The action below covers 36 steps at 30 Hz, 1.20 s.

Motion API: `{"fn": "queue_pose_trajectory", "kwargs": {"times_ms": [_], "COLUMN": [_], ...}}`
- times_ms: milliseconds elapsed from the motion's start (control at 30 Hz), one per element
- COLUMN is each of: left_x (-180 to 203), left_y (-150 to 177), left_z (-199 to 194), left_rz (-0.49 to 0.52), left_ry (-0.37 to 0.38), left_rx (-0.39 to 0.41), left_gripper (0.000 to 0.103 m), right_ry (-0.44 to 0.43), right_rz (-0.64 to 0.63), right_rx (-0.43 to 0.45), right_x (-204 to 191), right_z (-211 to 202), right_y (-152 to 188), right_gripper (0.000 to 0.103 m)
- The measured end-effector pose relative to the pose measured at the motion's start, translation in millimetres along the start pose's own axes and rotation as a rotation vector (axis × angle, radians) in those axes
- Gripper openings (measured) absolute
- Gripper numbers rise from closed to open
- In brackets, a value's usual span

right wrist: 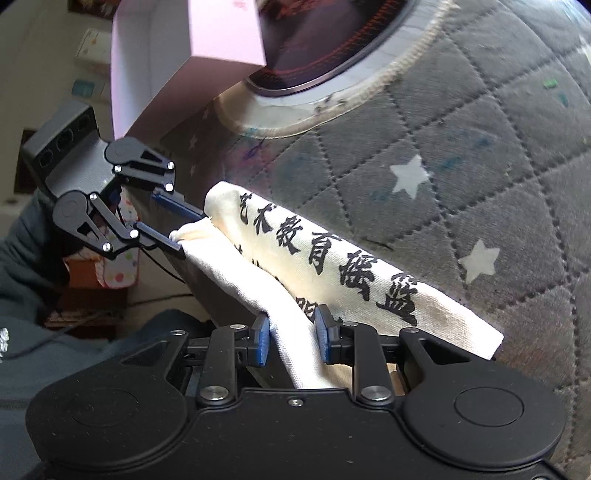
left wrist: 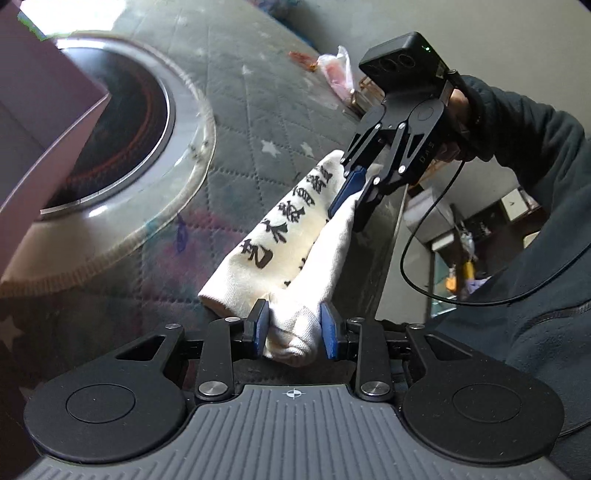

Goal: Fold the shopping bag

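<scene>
The bag (left wrist: pixel 295 236) lies along the near edge of the tabletop (left wrist: pixel 236 96), its near fold overhanging that edge. A round glass inset (left wrist: pixel 122 122) and a pink box (right wrist: pixel 221 33) stand farther in. The surface is a grey quilted cover with white stars. The bag is a long narrow cream strip with black lettering, its long axis running between the grippers. The left gripper (left wrist: pixel 294 330) pinches one end; the right gripper (right wrist: pixel 291 338) clamps the other.
</scene>
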<state>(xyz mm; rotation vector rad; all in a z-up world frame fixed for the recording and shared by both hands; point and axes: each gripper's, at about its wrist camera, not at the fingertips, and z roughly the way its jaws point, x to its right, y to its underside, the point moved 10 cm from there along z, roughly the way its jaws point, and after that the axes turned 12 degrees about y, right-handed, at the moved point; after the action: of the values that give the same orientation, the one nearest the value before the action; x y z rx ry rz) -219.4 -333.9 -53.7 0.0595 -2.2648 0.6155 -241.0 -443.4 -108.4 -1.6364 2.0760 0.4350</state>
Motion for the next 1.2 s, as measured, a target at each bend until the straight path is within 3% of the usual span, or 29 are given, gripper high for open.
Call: {"fn": "queue_pose_trajectory", "kwargs": {"times_ms": [33,200,300,567,733,933,1200], "left_x": [0.1,29.9,38.8,50.1,50.9,37.5,7.6], "left_y": [-0.7,-3.1,4.5,0.6,3.7,-5.5,-18.7], "left_z": [-0.1,-1.9,6.7,2.9,12.8,10.4,6.7], "left_rz": [0.005,0.346,0.468,0.578,0.628,0.466,0.197], "left_ry": [-0.007,-0.205,-0.259,-0.326,-0.344,-0.261,-0.101], "left_rx": [-0.003,-0.04,-0.09,-0.053,-0.096,-0.092,-0.062], "left_gripper": [0.035,0.043,0.043,0.04,0.034,0.026,0.026], "right_ry": [-0.003,-0.025,-0.029,-0.026,-0.025,-0.009,0.125], "right_rz": [0.009,0.052,0.048,0.034,0.031,0.01,-0.18], "right_rx": [-0.006,-0.021,-0.021,-0.008,-0.01,-0.007,0.069], "right_x": [0.7,5.3,6.4,7.4,8.2,6.8,-4.5], "right_z": [0.3,1.0,1.1,1.5,2.8,1.7,-8.8], "right_y": [-0.6,-1.7,-1.3,-0.7,-1.8,-2.6,-4.4], "right_gripper": [0.027,0.026,0.026,0.026,0.026,0.026,0.029]}}
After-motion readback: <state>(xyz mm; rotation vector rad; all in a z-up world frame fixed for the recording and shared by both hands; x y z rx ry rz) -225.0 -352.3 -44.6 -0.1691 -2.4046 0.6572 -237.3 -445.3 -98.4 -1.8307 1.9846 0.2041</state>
